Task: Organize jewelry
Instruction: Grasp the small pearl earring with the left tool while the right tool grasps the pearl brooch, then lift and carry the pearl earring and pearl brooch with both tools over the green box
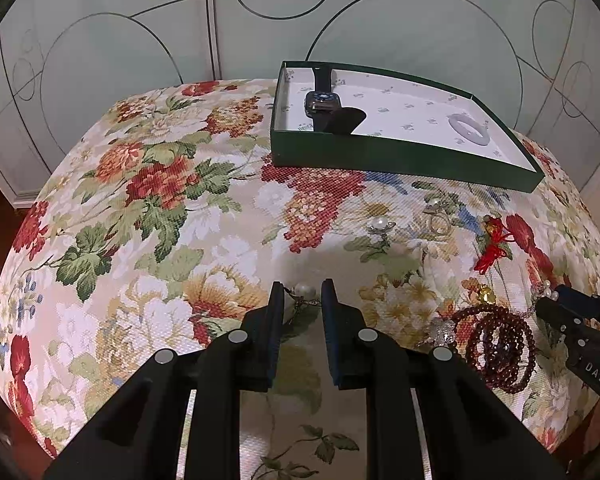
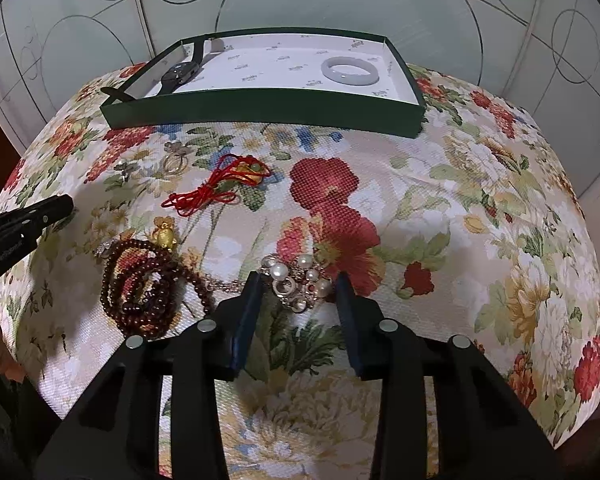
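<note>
A: Left to right, what lies on the floral cloth (image 2: pixel 440 208)?

B: In the right wrist view, the left gripper (image 2: pixel 66 202) enters at the left edge; then the dark red bead strand (image 2: pixel 148 288) lies coiled, with a gold charm (image 2: pixel 165 234) just above it. A red cord (image 2: pixel 216 188) runs slantwise from lower left to upper right, and a ring (image 2: pixel 175 163) sits beyond it.

A: And the right gripper (image 2: pixel 298 286)?

B: Its jaws stand at a middling gap, either side of the pearl bracelet (image 2: pixel 300 280). Whether the pads press it, I cannot tell.

A: The left one?

B: In its own view the left gripper (image 1: pixel 300 294) is narrow, 2 fingers close around a pearl piece (image 1: pixel 305 292) with a thin chain; its grip looks shut on it.

A: The box?

B: The green box (image 2: pixel 260 110) sits at the far edge, long side across the view. A black watch (image 2: pixel 180 72) lies at its left end, strap running away toward the far wall, and a pale bangle (image 2: pixel 350 72) lies flat toward the right.
</note>
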